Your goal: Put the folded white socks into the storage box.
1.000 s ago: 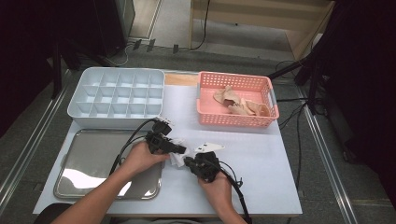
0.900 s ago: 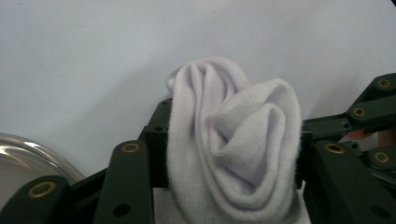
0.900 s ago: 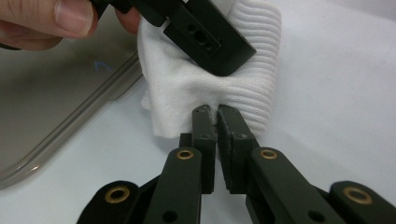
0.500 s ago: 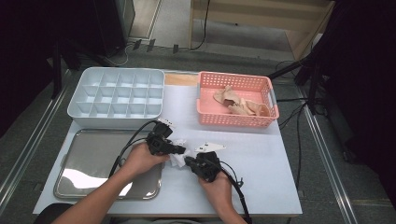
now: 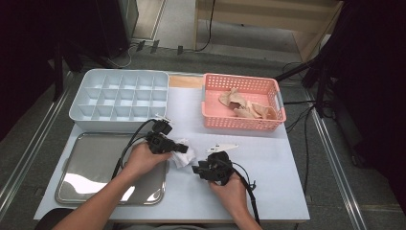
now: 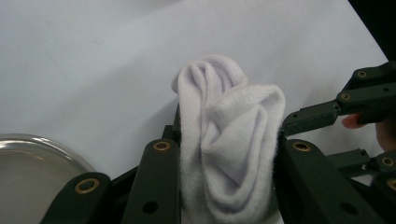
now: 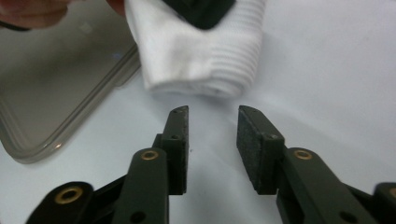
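Desk (image 5: 268,158) carries a white sock (image 6: 229,140) beside the steel tray (image 5: 91,167). Left tool (image 5: 179,147) has just been closing and pinches the bunched sock; right tool (image 7: 212,116), just opening, stands spread and empty before it.

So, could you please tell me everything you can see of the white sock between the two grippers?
The white sock is a soft knitted piece, bunched and folded over itself, with a ribbed cuff end facing the right gripper. The left gripper has just been closing and its jaws now press the sock from both sides, over the white table beside the metal tray. The right gripper's jaws have just opened; they stand apart, short of the cuff, with nothing between them.
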A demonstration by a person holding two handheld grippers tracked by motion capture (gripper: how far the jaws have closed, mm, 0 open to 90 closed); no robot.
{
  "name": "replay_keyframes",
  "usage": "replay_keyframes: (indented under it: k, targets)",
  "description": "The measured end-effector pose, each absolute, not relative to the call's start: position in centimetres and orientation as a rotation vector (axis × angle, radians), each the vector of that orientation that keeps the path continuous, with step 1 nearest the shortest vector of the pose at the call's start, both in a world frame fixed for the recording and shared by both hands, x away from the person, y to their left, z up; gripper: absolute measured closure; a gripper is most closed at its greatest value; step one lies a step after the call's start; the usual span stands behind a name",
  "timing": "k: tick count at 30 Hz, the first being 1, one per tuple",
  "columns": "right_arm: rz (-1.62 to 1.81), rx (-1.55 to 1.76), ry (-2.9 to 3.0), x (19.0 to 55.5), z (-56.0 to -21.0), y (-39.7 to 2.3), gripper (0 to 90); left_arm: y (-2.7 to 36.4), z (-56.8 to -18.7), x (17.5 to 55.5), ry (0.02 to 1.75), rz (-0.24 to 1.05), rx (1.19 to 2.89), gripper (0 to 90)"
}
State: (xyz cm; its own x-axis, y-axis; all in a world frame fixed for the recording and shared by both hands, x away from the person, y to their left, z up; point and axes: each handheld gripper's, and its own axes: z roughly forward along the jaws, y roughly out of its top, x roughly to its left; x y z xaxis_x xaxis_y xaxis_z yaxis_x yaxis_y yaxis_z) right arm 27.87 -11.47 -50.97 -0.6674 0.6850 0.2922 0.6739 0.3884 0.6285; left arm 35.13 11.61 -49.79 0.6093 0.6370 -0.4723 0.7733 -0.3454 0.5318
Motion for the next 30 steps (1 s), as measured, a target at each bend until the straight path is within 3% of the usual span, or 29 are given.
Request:
replay_keyframes:
  k: [16, 30]
  targets:
    - [1.263, 1.164, 2.480, 29.0, -50.3, -14.3, 52.5, 12.3, -47.9, 34.6, 1.058, -0.168, 2.108, 69.4]
    - [1.279, 1.181, 2.446, 29.2, -49.3, -16.3, 49.1, 13.5, -46.9, 34.7, 1.065, -0.167, 2.093, 68.9]
